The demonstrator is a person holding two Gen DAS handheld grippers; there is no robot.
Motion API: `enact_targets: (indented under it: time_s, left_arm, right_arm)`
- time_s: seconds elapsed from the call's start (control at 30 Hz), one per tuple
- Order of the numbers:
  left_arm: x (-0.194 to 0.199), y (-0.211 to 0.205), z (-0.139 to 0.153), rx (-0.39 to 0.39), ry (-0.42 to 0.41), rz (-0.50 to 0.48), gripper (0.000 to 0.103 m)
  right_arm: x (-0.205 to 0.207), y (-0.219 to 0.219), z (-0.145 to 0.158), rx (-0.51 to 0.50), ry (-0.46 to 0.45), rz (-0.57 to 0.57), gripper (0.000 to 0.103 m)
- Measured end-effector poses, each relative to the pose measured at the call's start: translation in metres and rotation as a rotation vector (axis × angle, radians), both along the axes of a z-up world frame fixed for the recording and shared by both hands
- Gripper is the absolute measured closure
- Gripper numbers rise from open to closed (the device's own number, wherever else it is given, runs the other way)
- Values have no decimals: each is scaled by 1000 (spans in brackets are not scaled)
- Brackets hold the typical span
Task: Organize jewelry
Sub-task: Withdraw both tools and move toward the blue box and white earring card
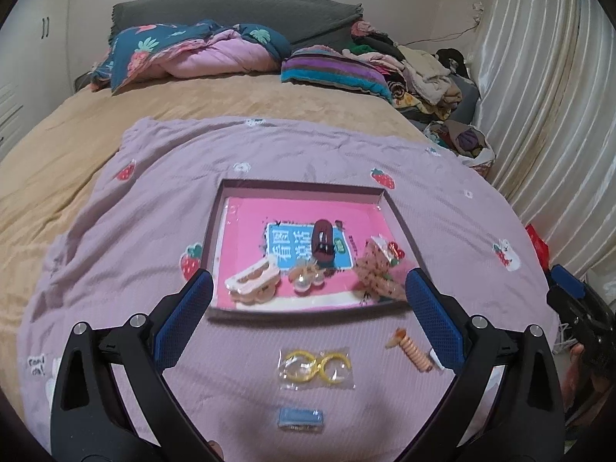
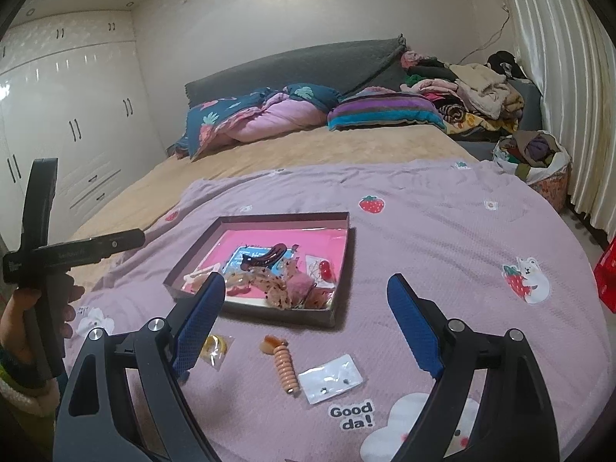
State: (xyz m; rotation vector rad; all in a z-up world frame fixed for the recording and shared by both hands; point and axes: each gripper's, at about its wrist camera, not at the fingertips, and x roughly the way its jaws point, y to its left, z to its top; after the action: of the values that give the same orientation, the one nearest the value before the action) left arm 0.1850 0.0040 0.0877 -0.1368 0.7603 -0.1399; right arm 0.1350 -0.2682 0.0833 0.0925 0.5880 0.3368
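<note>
A shallow box [image 1: 221, 208] [image 2: 338, 308] with a pink lining lies on the lilac blanket and holds a dark red hair clip [image 1: 322, 243] [image 2: 265, 258], a cream claw clip [image 1: 254, 279], clear bead pieces [image 1: 306, 277] and a dotted bow [image 1: 375, 269] [image 2: 281, 288]. In front of it lie a bag of yellow hoop earrings [image 1: 316, 365] [image 2: 215, 346], an orange spiral clip [image 1: 410, 348] [image 2: 284, 365], a small blue item [image 1: 301, 419] and a white bag of ear studs [image 2: 331, 379]. My left gripper [image 1: 310, 288] is open above the box's near edge. My right gripper [image 2: 306, 292] is open, empty.
The lilac strawberry blanket [image 1: 154, 200] [image 2: 442, 231] covers a tan bed. Pillows and a clothes pile [image 1: 419, 69] lie at the head. A curtain [image 1: 546, 115] hangs to the right. White wardrobes [image 2: 69, 107] stand left. A red bag [image 2: 606, 269] lies at the right edge.
</note>
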Motion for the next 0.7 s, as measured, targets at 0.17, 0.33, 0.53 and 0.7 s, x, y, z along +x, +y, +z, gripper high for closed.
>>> enact_targets:
  time_s: [0.17, 0.33, 0.53, 0.7]
  left_arm:
    - [-13, 3, -8, 21, 3, 13, 10]
    - [-27, 7, -17, 29, 15, 13, 10]
    - [-42, 6, -27, 45, 32, 9, 10]
    - [-50, 8, -38, 53, 52, 10, 10]
  right_arm:
    - [-9, 4, -4, -16, 5, 12, 18]
    - [-17, 8, -11, -33, 21, 27, 18]
    - [-23, 14, -21, -54, 43, 42, 18]
    - [-28, 16, -27, -71, 55, 52, 18]
